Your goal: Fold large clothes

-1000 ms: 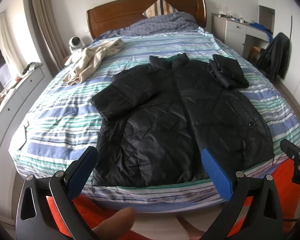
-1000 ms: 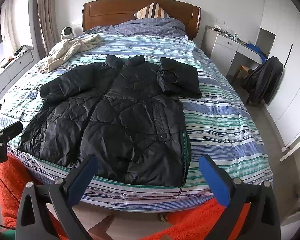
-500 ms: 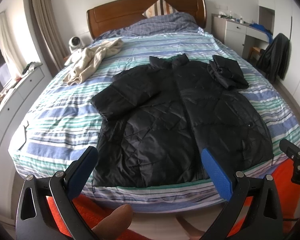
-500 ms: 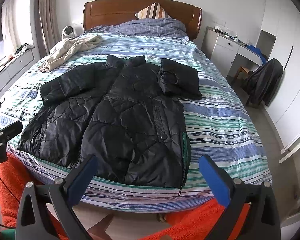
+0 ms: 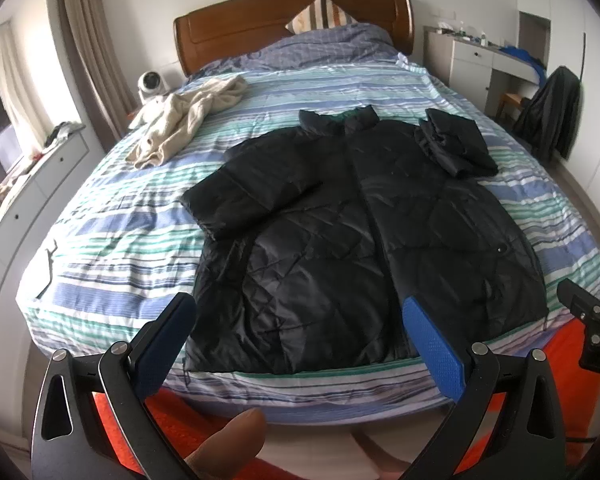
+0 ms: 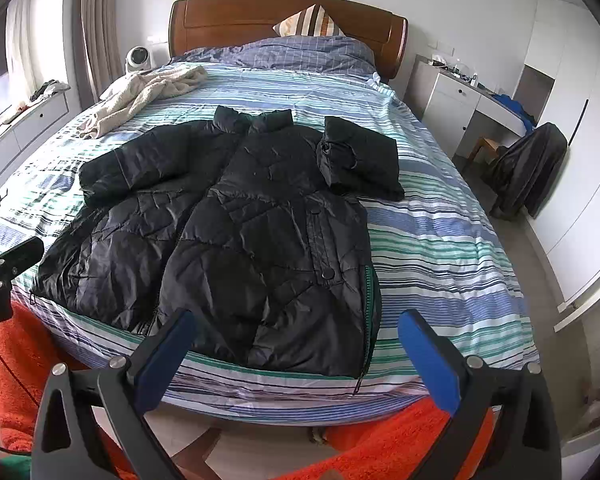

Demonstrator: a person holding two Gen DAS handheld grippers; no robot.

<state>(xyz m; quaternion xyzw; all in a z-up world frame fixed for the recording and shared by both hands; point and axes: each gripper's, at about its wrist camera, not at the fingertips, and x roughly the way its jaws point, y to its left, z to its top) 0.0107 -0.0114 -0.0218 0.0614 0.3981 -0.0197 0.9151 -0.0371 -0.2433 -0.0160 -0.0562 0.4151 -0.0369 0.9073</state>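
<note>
A black quilted jacket (image 5: pixel 352 216) lies flat, front up, on the striped bed (image 5: pixel 112 224), hem near the foot edge. Its left sleeve is folded across the chest, its right sleeve bunched by the collar. It also shows in the right wrist view (image 6: pixel 256 220). My left gripper (image 5: pixel 300 320) is open and empty, held off the foot of the bed in front of the hem. My right gripper (image 6: pixel 296 332) is open and empty, also short of the hem. Each gripper's body shows at the edge of the other's view.
A beige garment (image 5: pixel 184 124) lies crumpled at the bed's far left. Pillows and a wooden headboard (image 5: pixel 260 24) are at the far end. A desk and a chair with a dark coat (image 6: pixel 528 168) stand right. An orange rug (image 6: pixel 380 444) covers the floor below.
The right gripper has drifted slightly; the view has shifted a little. The jacket has not moved and both grippers stay open.
</note>
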